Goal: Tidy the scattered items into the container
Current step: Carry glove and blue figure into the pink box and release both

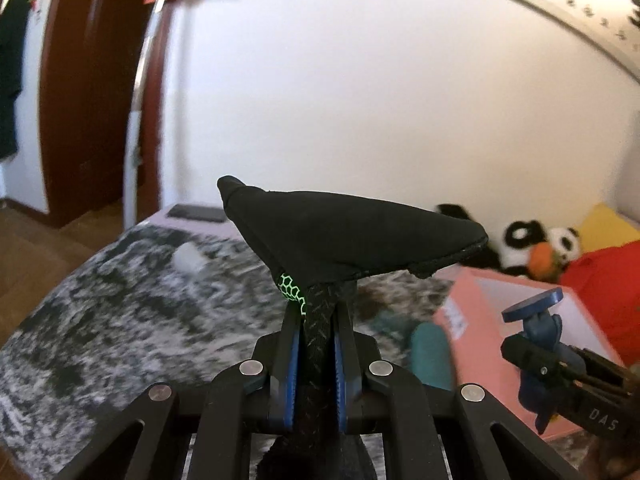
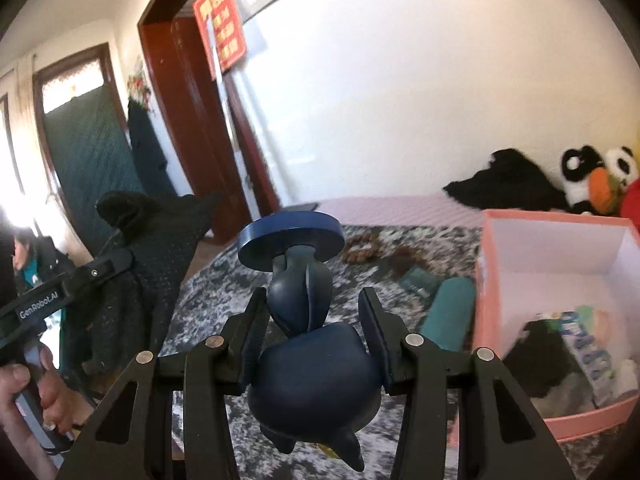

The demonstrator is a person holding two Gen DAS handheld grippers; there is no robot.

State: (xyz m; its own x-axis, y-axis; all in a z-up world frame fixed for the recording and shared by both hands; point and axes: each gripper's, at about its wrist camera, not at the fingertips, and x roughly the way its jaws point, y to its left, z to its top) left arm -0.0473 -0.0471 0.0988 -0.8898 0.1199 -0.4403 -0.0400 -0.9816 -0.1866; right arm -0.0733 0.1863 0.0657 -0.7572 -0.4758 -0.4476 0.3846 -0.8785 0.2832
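Left gripper [image 1: 316, 344] clamped tight on a black fabric glove with green hexagon print [image 1: 344, 240], held up above the bed. Right gripper [image 2: 312, 316] part-closed around a dark blue plastic holder with round disc top [image 2: 308, 344], pads touching its sides. Beyond, grey-white mottled blanket [image 2: 224, 292] with a teal cylindrical case [image 2: 448, 312] just beside the pink cardboard box [image 2: 560, 216], a few items already inside. Panda plush toys [image 2: 600, 176] by the wall.
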